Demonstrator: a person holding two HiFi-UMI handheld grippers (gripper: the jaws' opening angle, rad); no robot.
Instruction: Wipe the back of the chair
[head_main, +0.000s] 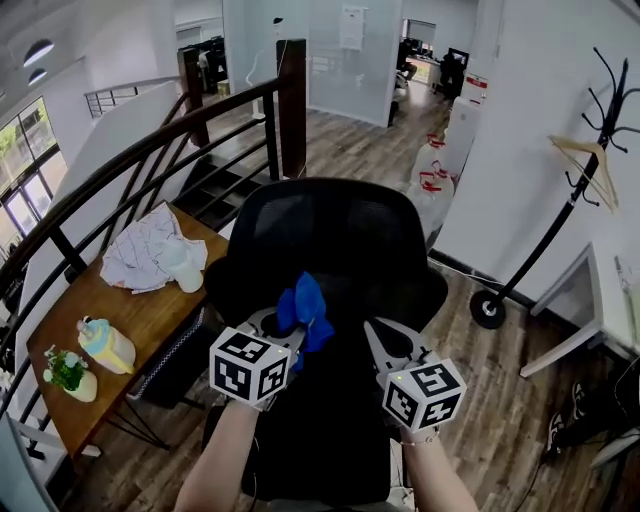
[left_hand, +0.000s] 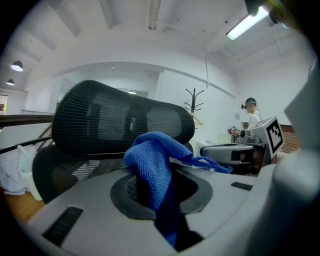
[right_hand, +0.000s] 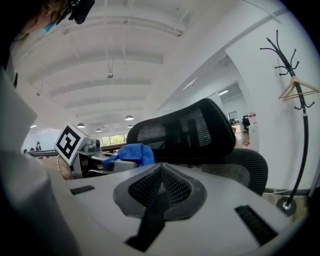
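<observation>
A black mesh office chair (head_main: 330, 250) stands right in front of me, its back and headrest (left_hand: 120, 117) facing me. My left gripper (head_main: 283, 325) is shut on a bright blue cloth (head_main: 304, 310), which bunches up above its jaws (left_hand: 152, 165). The cloth hangs close to the chair back, just below the headrest. My right gripper (head_main: 385, 345) sits beside it to the right, shut with nothing between its jaws. From the right gripper view, the headrest (right_hand: 182, 132) lies ahead and the blue cloth (right_hand: 131, 154) shows at left.
A wooden table (head_main: 120, 320) at left holds crumpled white cloth (head_main: 150, 250), a bottle (head_main: 105, 345) and a small plant (head_main: 68, 372). A dark stair railing (head_main: 150, 150) runs behind the chair. At right stands a coat rack (head_main: 580, 190) with a hanger beside a white desk (head_main: 610, 300).
</observation>
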